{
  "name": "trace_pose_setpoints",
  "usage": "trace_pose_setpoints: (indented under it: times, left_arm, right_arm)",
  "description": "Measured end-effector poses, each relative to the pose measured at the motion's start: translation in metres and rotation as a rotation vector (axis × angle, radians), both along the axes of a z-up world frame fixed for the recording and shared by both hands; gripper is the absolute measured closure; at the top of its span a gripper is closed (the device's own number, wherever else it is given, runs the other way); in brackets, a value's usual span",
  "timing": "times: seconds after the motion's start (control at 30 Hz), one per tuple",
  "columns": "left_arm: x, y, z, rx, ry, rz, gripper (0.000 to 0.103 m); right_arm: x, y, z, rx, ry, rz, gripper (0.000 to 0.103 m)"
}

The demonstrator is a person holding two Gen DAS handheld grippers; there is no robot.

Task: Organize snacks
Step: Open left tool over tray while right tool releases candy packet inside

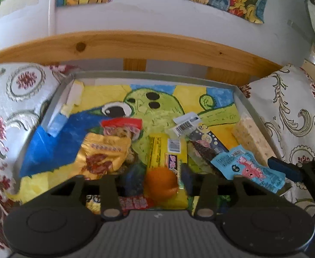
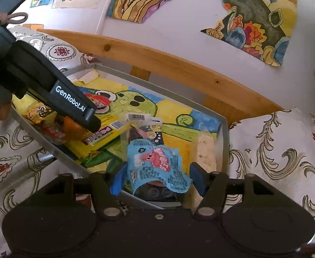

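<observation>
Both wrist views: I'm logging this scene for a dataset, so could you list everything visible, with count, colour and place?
tray: one, grey, on patterned cloth
drawing: one, green and yellow, lining the tray
gold packet: one, tray's left
yellow packet: one, tray's middle
orange ball: one, between the left gripper's fingers
blue packet: one, between the right gripper's fingers
rice bar: one, pale, tray's right
wall pictures: several, multicoloured
left gripper: black
right gripper: black, blue pads
</observation>
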State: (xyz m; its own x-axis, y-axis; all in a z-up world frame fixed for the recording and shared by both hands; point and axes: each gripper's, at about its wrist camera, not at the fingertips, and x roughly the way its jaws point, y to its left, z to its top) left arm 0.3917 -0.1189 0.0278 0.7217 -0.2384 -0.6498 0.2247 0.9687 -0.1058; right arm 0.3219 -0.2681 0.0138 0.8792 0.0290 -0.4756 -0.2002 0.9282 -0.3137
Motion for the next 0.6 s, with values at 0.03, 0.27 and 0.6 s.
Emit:
trace_pose_setpoints:
  times: [0.03, 0.27, 0.6]
  left_arm:
    - [-0.002, 0.0, 0.001, 0.009, -0.016, -0.001, 0.04]
    - [-0.006, 0.008, 0.006, -0.015, -0.031, 0.021, 0.026]
    - [-0.036, 0.03, 0.016, -0.058, -0.133, 0.102, 0.004]
  right_arm:
    - [-0.001, -0.001, 0.0, 0.002, -0.003, 0.0, 0.037]
    - [-0.01, -0.003, 0.003, 0.015, -0.031, -0.007, 0.022]
    - [-0.045, -0.011, 0.018, 0.085, -0.15, -0.082, 0.002]
